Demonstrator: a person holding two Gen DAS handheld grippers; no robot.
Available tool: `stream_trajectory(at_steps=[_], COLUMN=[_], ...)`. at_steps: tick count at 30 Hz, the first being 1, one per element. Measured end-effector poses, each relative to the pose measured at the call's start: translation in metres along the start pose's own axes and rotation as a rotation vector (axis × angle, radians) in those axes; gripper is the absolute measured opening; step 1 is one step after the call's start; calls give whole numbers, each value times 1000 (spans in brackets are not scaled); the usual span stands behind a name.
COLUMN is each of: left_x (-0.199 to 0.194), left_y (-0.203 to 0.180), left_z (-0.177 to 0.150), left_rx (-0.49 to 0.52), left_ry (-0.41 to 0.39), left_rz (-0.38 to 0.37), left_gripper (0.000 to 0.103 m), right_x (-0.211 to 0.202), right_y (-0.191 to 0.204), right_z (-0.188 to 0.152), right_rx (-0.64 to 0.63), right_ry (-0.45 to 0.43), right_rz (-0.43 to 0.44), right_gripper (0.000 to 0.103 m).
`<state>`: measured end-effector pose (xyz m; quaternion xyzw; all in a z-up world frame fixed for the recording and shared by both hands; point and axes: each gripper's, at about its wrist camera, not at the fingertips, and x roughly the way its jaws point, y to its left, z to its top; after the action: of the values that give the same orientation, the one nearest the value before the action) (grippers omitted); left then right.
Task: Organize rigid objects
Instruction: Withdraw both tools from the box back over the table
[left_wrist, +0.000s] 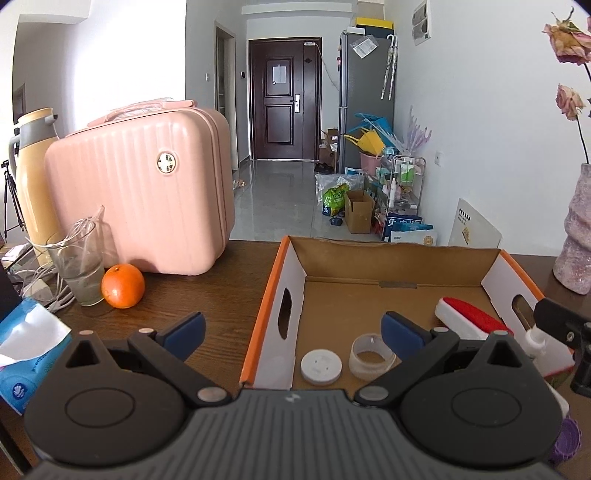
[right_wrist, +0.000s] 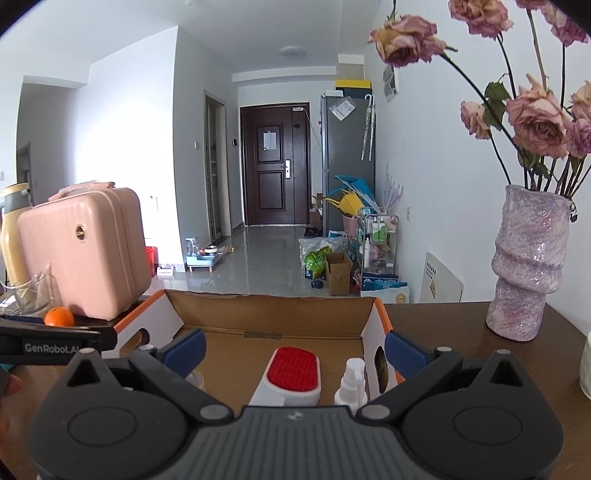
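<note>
An open cardboard box (left_wrist: 295, 258) with orange edges and white sides is seen on the dark wooden surface (left_wrist: 207, 295), and everything else is placed relative to it. Inside the box, a white round lid (left_wrist: 320, 367) and a clear plastic ring (left_wrist: 371, 356) are found side by side near its near wall, while a white brush with a red pad (right_wrist: 291, 373) and a small white spray bottle (right_wrist: 352, 384) are seen toward its right side. The left tongs (left_wrist: 291, 332) are held wide apart above the box's left wall, with nothing gripped between them. The right tongs (right_wrist: 293, 350) are likewise spread wide and empty, over the box's right part above the brush. To the left of the box, an orange (left_wrist: 123, 286), a drinking glass (left_wrist: 77, 266) and a pink case (left_wrist: 144, 192) are set on the surface; to its right, a purple vase (right_wrist: 528, 266) with dried roses is seen.
</note>
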<state>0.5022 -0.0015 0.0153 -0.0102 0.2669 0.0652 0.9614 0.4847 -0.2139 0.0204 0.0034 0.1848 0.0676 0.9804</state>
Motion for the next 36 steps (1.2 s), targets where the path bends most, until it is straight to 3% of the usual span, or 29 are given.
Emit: stream_trajectory(at_steps=[36], left_x=[-97], left_y=[24], left_z=[-75], left_rx=[30], left_ry=[28], left_rz=[-8], left_gripper=[103], right_x=[-106], right_y=[19], right_z=[-61], right_rx=[-47], right_ry=[12], right_rz=[54], right_gripper=[103])
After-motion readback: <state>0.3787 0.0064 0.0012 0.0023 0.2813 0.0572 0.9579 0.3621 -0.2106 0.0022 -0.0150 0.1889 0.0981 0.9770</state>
